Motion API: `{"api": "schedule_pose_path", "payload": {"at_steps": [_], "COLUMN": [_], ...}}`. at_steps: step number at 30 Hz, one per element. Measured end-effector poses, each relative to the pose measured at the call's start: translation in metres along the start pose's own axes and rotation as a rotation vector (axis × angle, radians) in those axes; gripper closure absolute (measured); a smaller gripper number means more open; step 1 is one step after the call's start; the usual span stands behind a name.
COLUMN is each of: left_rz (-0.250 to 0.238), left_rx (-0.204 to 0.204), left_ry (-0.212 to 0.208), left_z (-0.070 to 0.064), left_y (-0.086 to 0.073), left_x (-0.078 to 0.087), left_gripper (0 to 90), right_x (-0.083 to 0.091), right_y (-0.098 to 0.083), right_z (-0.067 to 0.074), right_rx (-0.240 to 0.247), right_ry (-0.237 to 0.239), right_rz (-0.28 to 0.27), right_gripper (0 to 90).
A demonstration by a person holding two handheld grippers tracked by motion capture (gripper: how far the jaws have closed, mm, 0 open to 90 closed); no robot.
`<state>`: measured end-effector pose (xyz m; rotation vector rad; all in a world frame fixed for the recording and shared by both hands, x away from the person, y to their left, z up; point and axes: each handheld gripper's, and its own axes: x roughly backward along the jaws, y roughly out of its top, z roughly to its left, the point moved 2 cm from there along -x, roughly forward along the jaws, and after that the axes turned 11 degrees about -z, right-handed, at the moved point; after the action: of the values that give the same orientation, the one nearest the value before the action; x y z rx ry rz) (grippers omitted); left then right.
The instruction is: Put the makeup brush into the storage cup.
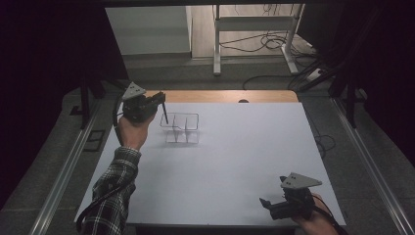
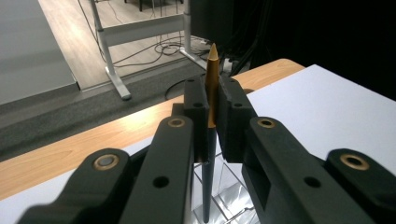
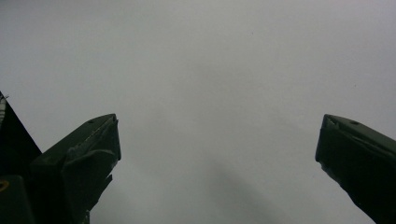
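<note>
A white sheet covers most of the table, and a clear plastic organizer with open compartments stands on it at the far left. Just above the organizer's left side, the left gripper has its jaws closed tight on a pen, gold at the top and dark below, held upright with its lower end among the compartments. At the near right the right gripper hangs over the bare sheet, jaws spread wide with nothing between them.
</note>
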<state>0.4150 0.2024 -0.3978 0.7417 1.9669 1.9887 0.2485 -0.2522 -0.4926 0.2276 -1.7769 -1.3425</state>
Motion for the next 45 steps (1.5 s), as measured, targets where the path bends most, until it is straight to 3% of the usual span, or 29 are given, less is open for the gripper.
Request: {"api": "schedule_pose_path", "payload": {"at_steps": [45], "left_rz": [0.05], "left_rx": [0.042], "left_ry": [0.027], "left_z": [-0.003], "left_y": [-0.062], "left_x": [-0.016], "left_gripper": [84.1], "right_x": [-0.001], "right_y": [-0.001], "right_z": [0.002], "right_rx": [0.011], "right_ry": [0.016], "right_rz": [0.016], "right_gripper": [0.2]}}
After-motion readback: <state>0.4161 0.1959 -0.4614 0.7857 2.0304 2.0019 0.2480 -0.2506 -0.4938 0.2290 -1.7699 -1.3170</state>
